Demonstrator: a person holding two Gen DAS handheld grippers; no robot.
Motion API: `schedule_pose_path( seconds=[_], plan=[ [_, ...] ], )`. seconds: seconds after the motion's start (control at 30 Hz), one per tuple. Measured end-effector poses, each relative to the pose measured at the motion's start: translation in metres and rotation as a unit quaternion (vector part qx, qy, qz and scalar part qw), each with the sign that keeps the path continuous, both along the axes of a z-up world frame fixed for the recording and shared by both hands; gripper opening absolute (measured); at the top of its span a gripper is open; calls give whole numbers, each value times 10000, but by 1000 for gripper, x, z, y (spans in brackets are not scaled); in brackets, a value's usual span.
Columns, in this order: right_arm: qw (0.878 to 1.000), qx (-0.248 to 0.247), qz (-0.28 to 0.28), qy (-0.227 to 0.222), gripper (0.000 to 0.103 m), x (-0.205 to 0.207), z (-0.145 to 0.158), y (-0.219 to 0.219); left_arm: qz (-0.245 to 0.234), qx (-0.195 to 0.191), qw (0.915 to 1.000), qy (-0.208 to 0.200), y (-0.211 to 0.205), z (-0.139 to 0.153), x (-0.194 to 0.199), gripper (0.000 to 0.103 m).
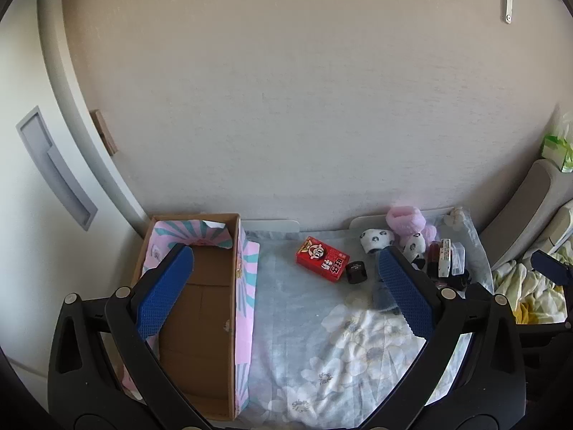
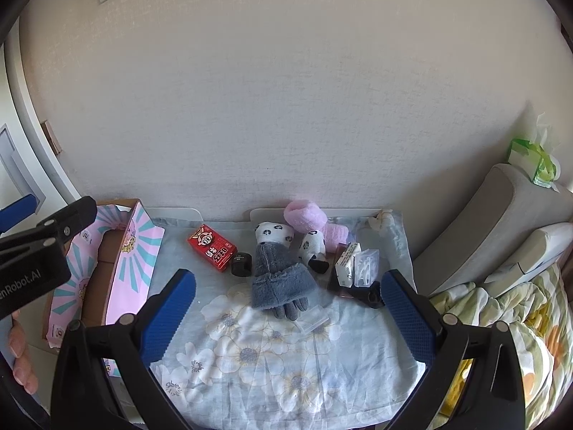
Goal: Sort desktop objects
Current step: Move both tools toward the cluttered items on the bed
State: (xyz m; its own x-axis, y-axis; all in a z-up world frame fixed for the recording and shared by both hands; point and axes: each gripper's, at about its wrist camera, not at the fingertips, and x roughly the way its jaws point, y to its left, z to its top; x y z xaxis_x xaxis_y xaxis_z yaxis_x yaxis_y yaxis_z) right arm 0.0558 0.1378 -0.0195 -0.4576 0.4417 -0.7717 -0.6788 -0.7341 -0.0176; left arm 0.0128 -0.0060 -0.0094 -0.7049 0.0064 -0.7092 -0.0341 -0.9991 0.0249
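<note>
Overhead, both grippers hang tilted down over a small table [image 2: 272, 376] covered with a floral cloth, and each has its blue-padded fingers spread wide apart with nothing between them. Seen from the right wrist, the right gripper [image 2: 288, 294] frames a grey fleece glove [image 2: 277, 279] lying at about twelve o'clock from its fingertips. Just beside the glove, at ten o'clock, a small black cylinder [image 2: 242, 264] touches a red carton [image 2: 212, 247] with a cartoon face. Behind the glove, toward one o'clock, lie panda-print socks [image 2: 274, 233] and pink fuzzy fabric [image 2: 305, 216], with a white box [image 2: 346, 263] and a clear plastic case [image 2: 366, 268] side by side at two o'clock. At nine o'clock stands an open cardboard box [image 2: 138, 251] with pink patterned flaps; the left gripper's black body crosses in front of it. From the left wrist, the left gripper [image 1: 286, 279] has one finger [image 1: 166, 286] over that box's brown inside and the other near the black cylinder.
</note>
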Motion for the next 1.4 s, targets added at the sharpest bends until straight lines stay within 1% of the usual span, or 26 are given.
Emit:
schedule_pose_path(
  seconds=[0.2, 0.4, 0.5, 0.57, 0.63, 0.73, 0.8, 0.83, 0.9, 0.97, 1.07, 1.13, 1.23, 1.4],
  plan=[
    [10000, -22, -3, 0, 103, 0, -1, -1, -14, 32, 10000, 0, 0, 0, 1, 103],
    [10000, -5, -35, 4, 103, 0, 0, -2, 10, 73, 9999, -137, -2, -3, -4, 103],
    [10000, -8, -42, 23, 103, 0, 0, -1, -48, 174, 9997, -152, -3, -4, -4, 103],
    [10000, -50, -55, 19, 103, -1, -1, -1, -70, 322, 9994, -116, -4, -4, -4, 103],
    [10000, -70, -31, 25, 103, -1, -2, 0, -29, 376, 9993, -36, -6, -3, -3, 103],
    [9995, 256, 80, 153, 103, 3, 1, -2, -167, 435, 9989, 90, -10, -2, -2, 103],
    [9984, 542, 44, 174, 103, 9, 4, -1, -279, 667, 9973, 86, -15, -3, -3, 103],
    [9979, 614, 18, 219, 103, 12, 5, 0, -307, 814, 9962, 85, -19, -4, -2, 103],
    [9972, 624, -19, 406, 103, 22, 8, 5, -332, 956, 9949, 52, -25, -8, -3, 103],
    [9975, 511, -5, 497, 103, 31, 10, 11, -370, 808, 9960, -14, -24, -11, -4, 103],
    [9978, 496, 33, 441, 103, 39, 10, 17, -391, 303, 9988, -69, -15, -16, -5, 103],
    [9977, 546, 36, 406, 103, 44, 10, 18, -529, 187, 9984, -45, -9, -18, -3, 103],
    [9978, 574, 10, 326, 103, 56, 6, 23, -785, 327, 9963, -136, 3, -25, -2, 103],
    [9993, 350, 76, 116, 103, 75, -13, 44, -1132, 470, 9914, -462, 37, -49, -9, 103]
  ],
)
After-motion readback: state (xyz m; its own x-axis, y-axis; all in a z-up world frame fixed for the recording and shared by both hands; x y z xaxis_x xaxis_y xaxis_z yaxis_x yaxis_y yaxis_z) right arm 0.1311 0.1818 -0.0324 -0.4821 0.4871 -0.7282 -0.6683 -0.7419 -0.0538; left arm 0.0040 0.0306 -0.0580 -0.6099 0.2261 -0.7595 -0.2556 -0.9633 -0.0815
